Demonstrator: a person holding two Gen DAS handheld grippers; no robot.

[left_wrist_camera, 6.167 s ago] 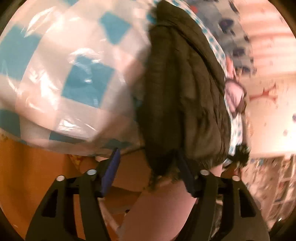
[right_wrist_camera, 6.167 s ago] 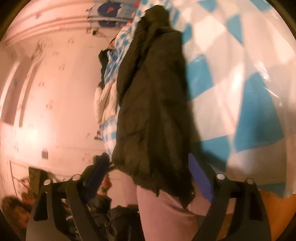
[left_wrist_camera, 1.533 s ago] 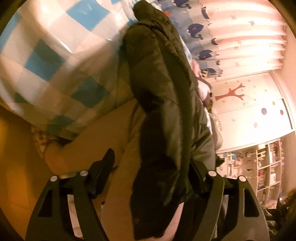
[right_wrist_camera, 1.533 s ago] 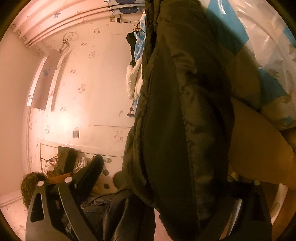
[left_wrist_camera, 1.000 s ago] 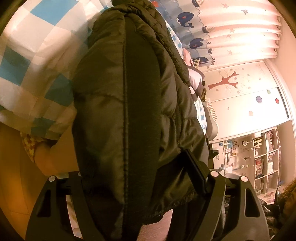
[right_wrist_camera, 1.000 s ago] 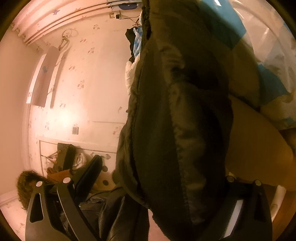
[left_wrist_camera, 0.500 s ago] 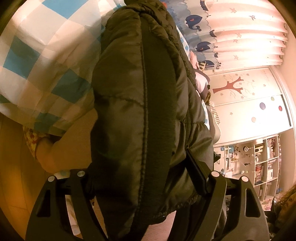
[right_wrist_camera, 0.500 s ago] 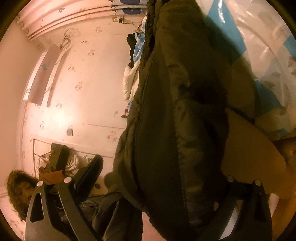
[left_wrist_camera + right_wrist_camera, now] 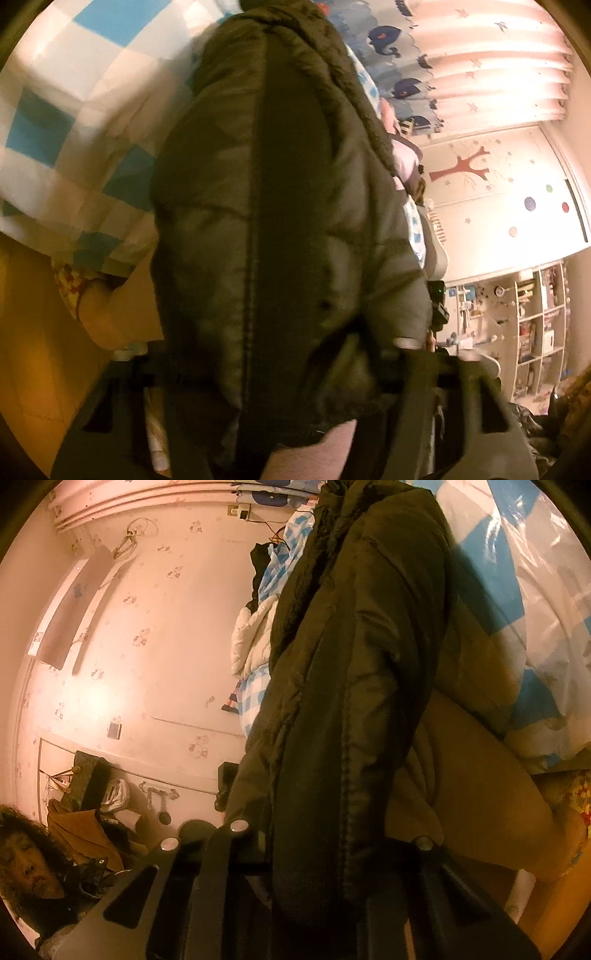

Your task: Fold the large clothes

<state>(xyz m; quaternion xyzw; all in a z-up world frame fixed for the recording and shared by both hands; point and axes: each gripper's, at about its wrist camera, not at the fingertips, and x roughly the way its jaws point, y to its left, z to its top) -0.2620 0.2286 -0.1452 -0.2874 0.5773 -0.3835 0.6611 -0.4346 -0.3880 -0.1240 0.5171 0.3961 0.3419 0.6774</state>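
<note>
A dark olive puffer jacket (image 9: 277,203) lies along a bed covered in blue-and-white check (image 9: 74,110), its hem hanging over the near edge. My left gripper (image 9: 273,369) has its jaws closing on the thick hem, which fills the gap between the blurred fingers. In the right wrist view the same jacket (image 9: 351,664) runs up the middle, with the checked cover (image 9: 535,590) to its right. My right gripper (image 9: 332,849) has its jaws closing tight on a fold of the hem, so the fingertips are hidden in fabric.
A whale-print curtain (image 9: 406,44), a wardrobe with a tree motif (image 9: 498,192) and cluttered shelves (image 9: 535,314) stand beyond the bed. White bedding (image 9: 251,638) is piled at the far end. A person's head (image 9: 26,860) shows low left. The orange bed frame (image 9: 29,332) is below.
Both grippers' jaws have drawn in onto the jacket hem that lay between them. The right gripper has risen slightly with the fabric; the left has stayed put.
</note>
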